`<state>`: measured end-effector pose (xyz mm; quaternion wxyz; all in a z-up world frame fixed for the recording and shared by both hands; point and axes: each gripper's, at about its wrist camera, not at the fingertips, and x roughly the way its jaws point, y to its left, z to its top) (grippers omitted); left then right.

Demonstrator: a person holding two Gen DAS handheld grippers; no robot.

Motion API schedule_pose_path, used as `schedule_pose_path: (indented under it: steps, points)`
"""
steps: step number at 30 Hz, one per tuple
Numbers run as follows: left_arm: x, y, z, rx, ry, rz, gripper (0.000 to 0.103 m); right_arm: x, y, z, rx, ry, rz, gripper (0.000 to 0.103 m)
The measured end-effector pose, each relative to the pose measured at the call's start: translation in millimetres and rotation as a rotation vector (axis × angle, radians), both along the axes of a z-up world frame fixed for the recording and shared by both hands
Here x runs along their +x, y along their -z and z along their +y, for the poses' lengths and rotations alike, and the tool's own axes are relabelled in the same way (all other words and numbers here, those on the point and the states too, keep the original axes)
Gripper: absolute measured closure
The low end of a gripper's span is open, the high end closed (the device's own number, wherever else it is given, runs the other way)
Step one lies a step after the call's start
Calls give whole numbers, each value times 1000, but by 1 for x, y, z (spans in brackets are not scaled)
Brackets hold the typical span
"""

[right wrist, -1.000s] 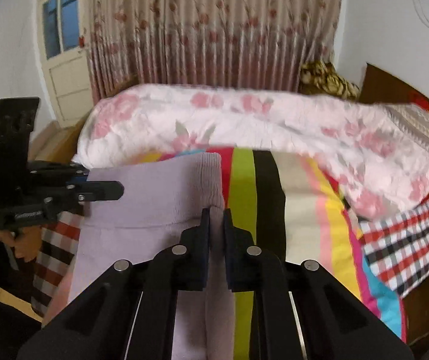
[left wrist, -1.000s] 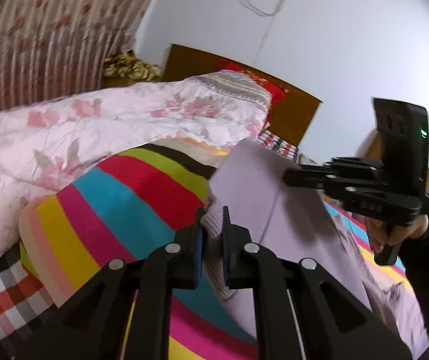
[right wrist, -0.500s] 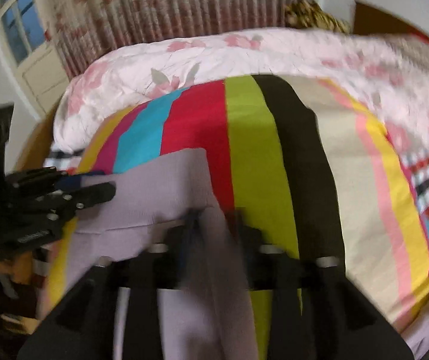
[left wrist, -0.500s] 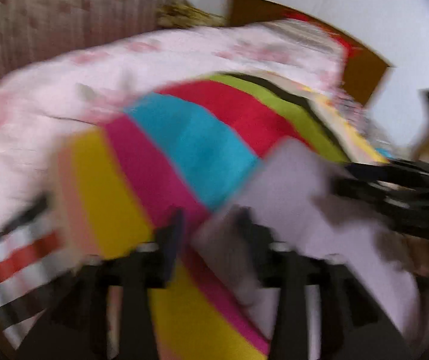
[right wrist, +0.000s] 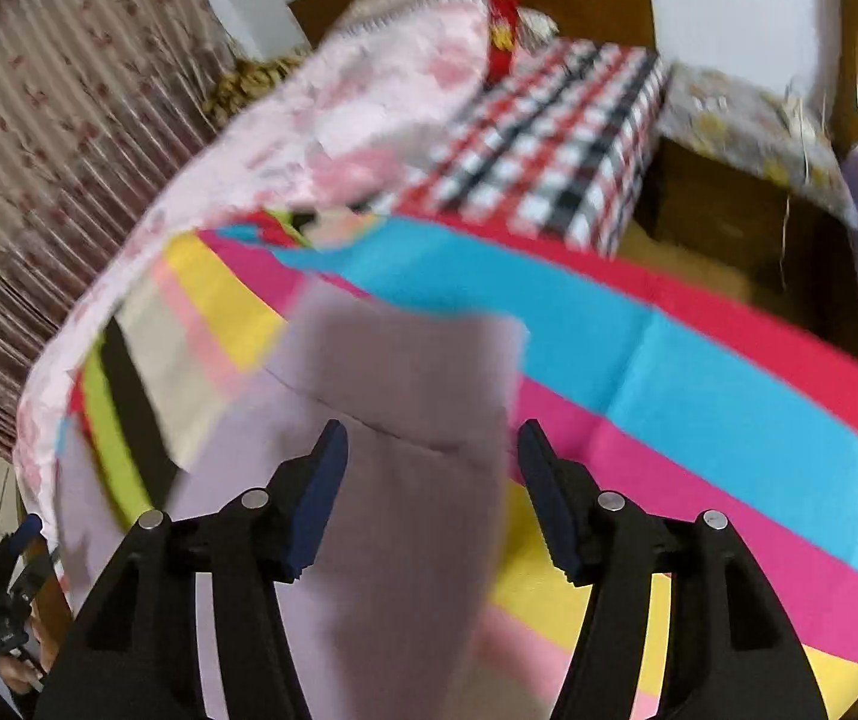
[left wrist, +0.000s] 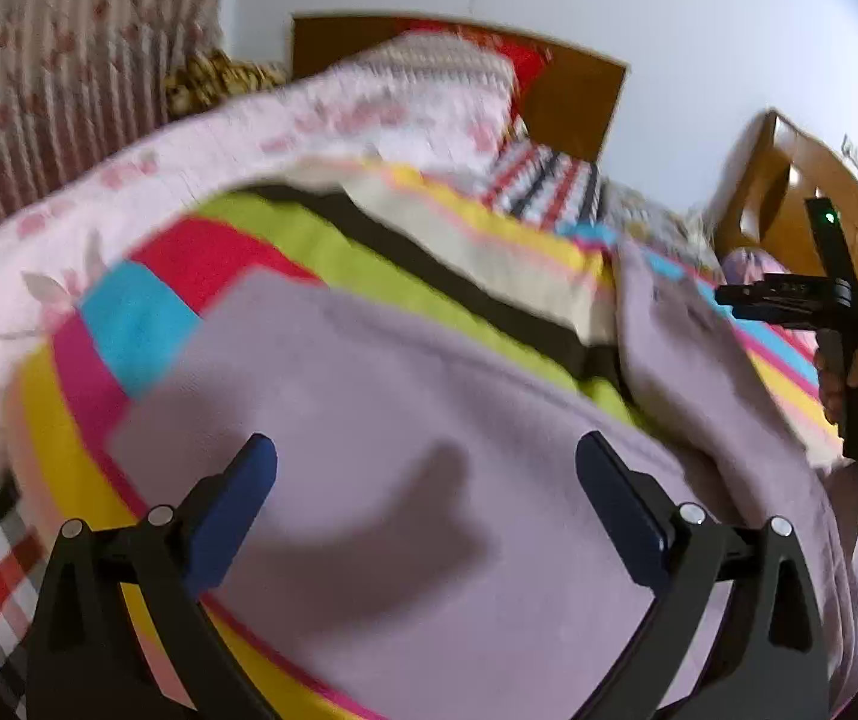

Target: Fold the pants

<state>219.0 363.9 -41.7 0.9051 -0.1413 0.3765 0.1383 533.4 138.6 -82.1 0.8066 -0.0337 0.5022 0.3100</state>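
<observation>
A: Start closest in. Why are both grippers spread wide over the cloth?

B: My guess is a release. The left gripper [left wrist: 426, 468] has its 2 blue-padded fingers [left wrist: 237, 504] far apart with nothing between them, hanging over the pants [left wrist: 405, 420]. The right gripper [right wrist: 429, 456] is parted too, its jaws either side of one pant leg without pinching it. Whether any pad touches the fabric, I cannot tell.

A: And the pants themselves?

B: Pale lilac, soft and matte, a knit-looking cloth. They lie on the striped blanket [left wrist: 369, 264] on the bed. In the left view a broad panel with a square corner sits just ahead of the fingers, carrying the gripper's shadow. Further right, 1 narrower part runs away toward the other gripper. In the right view a leg end reaches up over the pink and blue stripes, with a seam line across it.

A: So how far along is the fold?

B: I'd judge 1 fold laid, more still needed; the cloth looks flat rather than bunched, though motion blur hides the edges.

A: And beyond?

B: A pink floral quilt [left wrist: 249, 138] behind the blanket, a checked sheet [right wrist: 549, 120], then the wooden headboard [left wrist: 567, 96] and striped curtain [left wrist: 39, 60].
</observation>
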Motion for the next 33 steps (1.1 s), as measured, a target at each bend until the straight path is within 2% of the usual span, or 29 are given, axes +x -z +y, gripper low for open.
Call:
schedule_pose_path:
  steps: [3, 4, 5, 6, 8, 10, 14, 15, 18, 20, 21, 22, 23, 24, 25, 27, 28, 29, 30, 31, 32, 33]
  points:
    - [6, 22, 1, -3, -6, 74, 3, -10, 8, 9, -40, -43, -76, 52]
    - [8, 30, 5, -27, -1, 103, 3, -13, 8, 11, -54, -39, -91, 65]
    - [5, 33, 11, -52, 2, 100, 3, -14, 8, 12, -37, -51, -89, 82]
    - [2, 31, 15, -74, 3, 75, 3, -16, 6, 10, 2, -66, -83, 88]
    - [6, 34, 18, -85, 10, 81, 2, -20, -5, 0, 55, -49, -114, 89]
    - [12, 37, 15, -50, 23, 113, 2, -28, -33, -15, 173, -24, -133, 90]
    - [16, 40, 7, 3, 39, 151, 1, -64, -132, -55, 420, -3, -273, 90]
    - [17, 40, 8, 3, 41, 150, 1, -82, -171, -72, 489, 1, -343, 90]
    - [22, 44, 8, 34, 60, 143, 1, -119, -253, -107, 617, 3, -487, 90]
    - [21, 43, 6, 68, 59, 153, 1, -136, -285, -115, 637, -11, -534, 90]
    - [20, 37, 2, 91, 24, 174, 1, -147, -299, -113, 629, -35, -547, 90]
    - [18, 31, 1, 80, -8, 170, 5, -160, -307, -108, 606, -55, -562, 90]
    - [12, 20, -2, 38, -32, 127, 5, -171, -312, -100, 584, -80, -574, 90]
    - [6, 9, -7, -11, -6, 66, 5, -181, -314, -91, 567, -105, -582, 90]
    - [5, 4, -13, -22, 18, 48, 3, -189, -314, -82, 564, -121, -576, 90]
    - [15, 9, -24, 22, 51, 120, 2, -200, -310, -58, 574, -158, -537, 90]
    - [24, 25, -26, 38, 72, 217, 1, -209, -306, -38, 567, -179, -528, 90]
    - [27, 36, -20, 5, 93, 223, 1, -219, -302, -16, 543, -187, -544, 90]
    - [23, 35, -8, -43, 69, 200, 2, -227, -296, 3, 523, -198, -547, 90]
    - [17, 31, 2, -77, 49, 197, 8, -236, -290, 23, 510, -209, -535, 90]
    - [8, 20, 10, -104, 20, 170, 10, -243, -283, 39, 502, -220, -517, 90]
    - [-10, 4, 22, -141, -30, 98, 10, -249, -275, 54, 492, -234, -505, 90]
